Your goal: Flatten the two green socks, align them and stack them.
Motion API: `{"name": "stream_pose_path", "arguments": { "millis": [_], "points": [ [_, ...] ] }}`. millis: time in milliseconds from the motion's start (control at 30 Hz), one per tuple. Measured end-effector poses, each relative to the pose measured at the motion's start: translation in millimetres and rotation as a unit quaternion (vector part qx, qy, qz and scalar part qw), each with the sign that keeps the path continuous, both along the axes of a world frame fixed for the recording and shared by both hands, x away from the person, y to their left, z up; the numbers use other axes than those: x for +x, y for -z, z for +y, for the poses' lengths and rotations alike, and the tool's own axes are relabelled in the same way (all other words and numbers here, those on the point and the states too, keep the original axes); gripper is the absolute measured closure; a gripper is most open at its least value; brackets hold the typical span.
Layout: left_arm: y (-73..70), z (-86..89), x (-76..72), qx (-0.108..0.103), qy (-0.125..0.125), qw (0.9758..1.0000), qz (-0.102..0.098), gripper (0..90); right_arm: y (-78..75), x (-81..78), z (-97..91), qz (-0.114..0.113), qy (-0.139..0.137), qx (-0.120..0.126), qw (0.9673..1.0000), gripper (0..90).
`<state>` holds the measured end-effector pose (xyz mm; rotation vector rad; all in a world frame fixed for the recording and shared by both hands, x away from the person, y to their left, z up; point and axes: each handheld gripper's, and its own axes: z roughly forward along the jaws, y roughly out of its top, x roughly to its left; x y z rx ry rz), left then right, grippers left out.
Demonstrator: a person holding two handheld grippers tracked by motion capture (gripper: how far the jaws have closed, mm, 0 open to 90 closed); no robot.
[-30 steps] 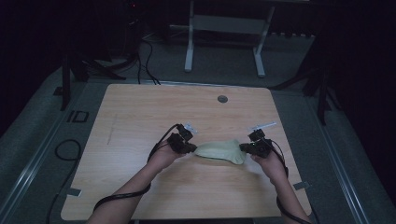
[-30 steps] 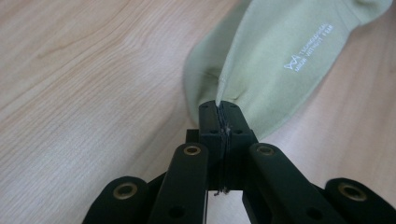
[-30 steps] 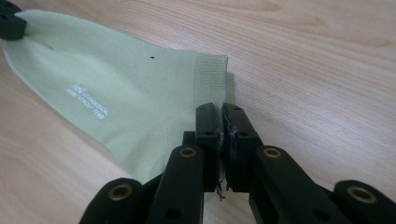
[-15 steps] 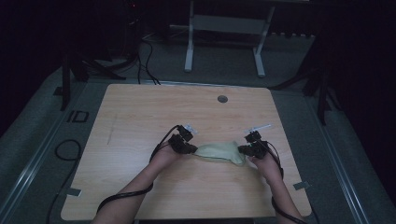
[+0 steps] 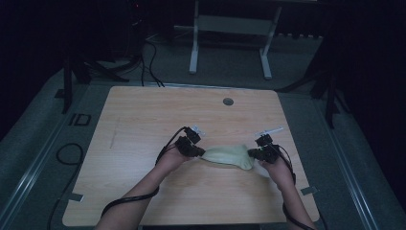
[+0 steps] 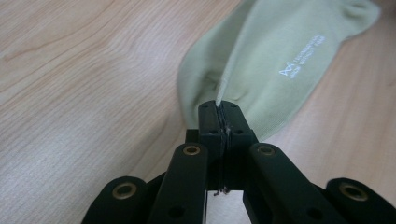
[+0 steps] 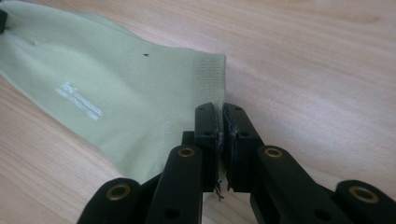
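Sock lies on the bench, stretched between left gripper at nine o'clock and right gripper at three, each clamping an end. Pulling harder could slip the thin fabric free.

The small white printed logo on the pale green fabric sock is too blurred to read. Beyond the left gripper, the sock's far end runs past the picture's top edge.
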<state>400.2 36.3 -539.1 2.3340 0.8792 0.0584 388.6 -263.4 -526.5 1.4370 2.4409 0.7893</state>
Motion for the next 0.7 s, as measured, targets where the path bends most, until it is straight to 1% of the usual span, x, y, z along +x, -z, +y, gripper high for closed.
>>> {"name": "stream_pose_path", "arguments": {
  "millis": [100, 133, 167, 200, 233, 267, 300, 367, 400, 433, 467, 533, 567, 600, 633, 667, 700],
  "points": [
    [4.6, 0.2, 2.0, 0.0, 0.002, 0.9999, 0.011, 88.1, 6.9, 1.0, -0.1, 0.007, 0.002, 0.0, 1.0, 84.6],
    [6.0, 0.0, 2.5, -0.001, 0.005, 0.9998, 0.018, 87.7, 8.9, 1.1, 0.2, 0.008, 0.0, -0.003, 1.0, 84.6],
    [6.9, -0.6, 2.6, 0.001, 0.009, 0.9997, 0.024, 83.5, 10.4, 1.0, 0.6, 0.009, 0.001, -0.004, 1.0, 84.0],
    [7.2, -0.8, 2.5, 0.002, 0.009, 0.9997, 0.023, 73.2, 10.8, 1.0, 0.6, 0.008, 0.001, -0.005, 1.0, 81.1],
    [6.1, 0.0, 2.3, 0.003, 0.004, 0.9999, 0.016, 64.1, 10.1, 1.0, 0.4, 0.006, 0.003, -0.007, 1.0, 74.3],
    [3.7, 1.5, 2.1, -0.001, 0.002, 1.0, 0.01, 60.5, 8.4, 0.5, 0.3, 0.003, 0.008, -0.012, 0.9999, 69.6],
    [0.5, 2.6, 1.0, -0.007, -0.005, 1.0, 0.0, 59.6, 6.3, -0.4, 0.2, 0.0, 0.008, -0.016, 0.9998, 66.1],
    [-9.5, 4.2, -2.5, -0.013, -0.009, 0.9995, -0.026, 59.6, 1.4, -3.0, -0.1, -0.005, 0.005, -0.013, 0.9999, 61.7],
    [-9.5, 4.2, -2.5, -0.013, -0.009, 0.9995, -0.026, 59.6, 1.4, -3.0, -0.1, -0.005, 0.005, -0.013, 0.9999, 61.7],
    [-20.6, 3.9, -7.3, -0.032, -0.015, 0.9983, -0.046, 59.8, -4.2, -6.1, -0.4, -0.014, 0.003, -0.007, 0.9999, 60.9],
    [-27.0, 2.2, -11.0, -0.041, -0.019, 0.9971, -0.061, 60.1, -6.0, -7.2, -0.3, -0.017, 0.003, -0.005, 0.9998, 60.7],
    [-33.5, -1.9, -15.1, -0.049, -0.014, 0.9961, -0.072, 67.8, -10.1, -10.6, 0.9, -0.025, 0.0, 0.001, 0.9997, 61.0],
    [-35.3, -5.3, -17.4, -0.054, -0.01, 0.9956, -0.077, 69.7, -11.5, -12.2, 1.9, -0.029, -0.001, 0.005, 0.9996, 61.4],
    [-35.4, -10.9, -19.3, -0.053, -0.002, 0.9957, -0.075, 76.1, -12.3, -13.6, 3.1, -0.031, -0.003, 0.008, 0.9995, 63.4],
    [-34.3, -14.5, -20.1, -0.047, 0.004, 0.9959, -0.077, 78.8, -12.6, -15.1, 4.7, -0.033, -0.006, 0.01, 0.9994, 66.6],
    [-30.4, -20.6, -20.2, -0.031, 0.013, 0.9966, -0.076, 82.4, -12.4, -15.9, 5.6, -0.032, -0.007, 0.011, 0.9994, 69.9],
    [-26.9, -23.7, -19.9, -0.021, 0.013, 0.9965, -0.08, 85.5, -11.0, -16.6, 6.7, -0.031, -0.011, 0.012, 0.9994, 74.6]
  ]
}}
